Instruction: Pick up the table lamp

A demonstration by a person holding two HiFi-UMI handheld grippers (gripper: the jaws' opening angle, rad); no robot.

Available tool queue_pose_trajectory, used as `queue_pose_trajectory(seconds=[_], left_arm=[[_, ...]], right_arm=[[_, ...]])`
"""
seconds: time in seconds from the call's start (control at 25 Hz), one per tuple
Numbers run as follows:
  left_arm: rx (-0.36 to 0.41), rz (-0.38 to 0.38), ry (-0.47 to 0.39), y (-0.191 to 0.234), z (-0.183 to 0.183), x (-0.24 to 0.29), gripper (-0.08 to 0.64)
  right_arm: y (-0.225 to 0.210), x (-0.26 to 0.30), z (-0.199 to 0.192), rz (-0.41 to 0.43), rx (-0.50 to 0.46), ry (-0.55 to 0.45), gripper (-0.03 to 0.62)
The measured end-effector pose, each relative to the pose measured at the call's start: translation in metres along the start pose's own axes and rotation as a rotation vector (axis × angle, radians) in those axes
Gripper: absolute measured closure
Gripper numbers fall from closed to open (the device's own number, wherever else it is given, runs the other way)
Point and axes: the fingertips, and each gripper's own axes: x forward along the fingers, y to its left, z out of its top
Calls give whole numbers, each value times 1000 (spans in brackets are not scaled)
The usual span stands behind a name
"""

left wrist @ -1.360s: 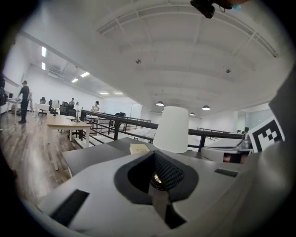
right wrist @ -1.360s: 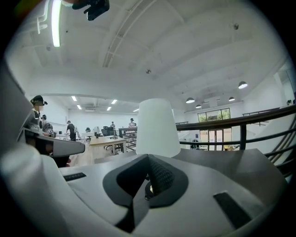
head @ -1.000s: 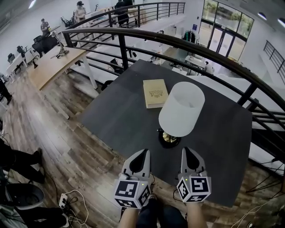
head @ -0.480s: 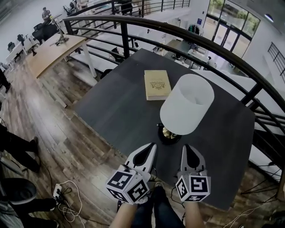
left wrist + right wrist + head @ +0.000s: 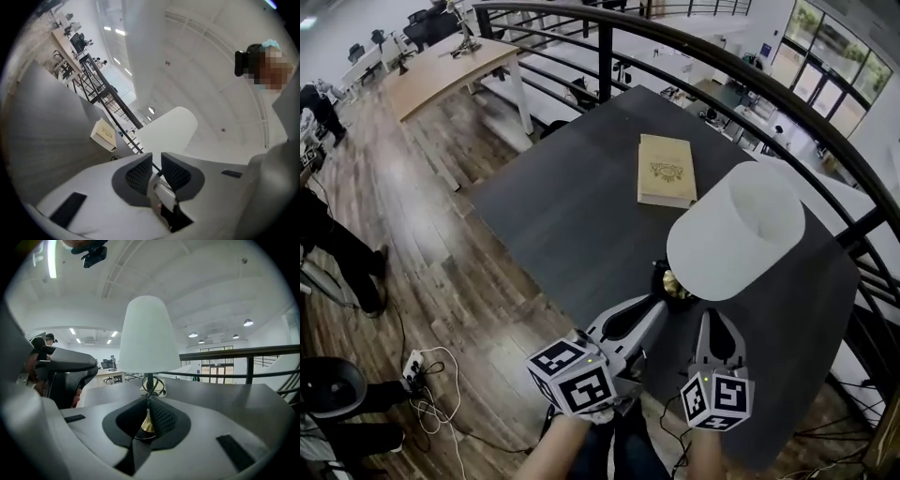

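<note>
- The table lamp (image 5: 736, 230) stands upright on the dark desk (image 5: 572, 206), close to its near edge, with a book (image 5: 666, 169) lying beyond it
- The left gripper (image 5: 652, 307) points at the lamp's base; its jaws are opening, only a narrow gap so far, with nothing between them
- The right gripper (image 5: 713, 321) is opening too, just a slim gap, and the brass base shows through it, untouched
- From where I stand this is the approach. I'd let the jaws spread wider before moving in, take the thin stem (image 5: 149, 379) below the shade, avoid the looped cable (image 5: 157, 384), and lift straight up so the top-heavy shade doesn't sway
- A second ago both grippers were shut. Since then the left has rolled onto its side and edged towards the base, and the right has sunk lower. The lamp hasn't moved beside the book
</note>
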Motion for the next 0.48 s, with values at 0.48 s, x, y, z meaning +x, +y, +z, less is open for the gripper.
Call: queue_pose_trajectory(seconds=[0.48], left_arm=[[-365,-226,-100,16,-13,38,440]], right_arm=[[-19,44,-25,24,-21,47,565]])
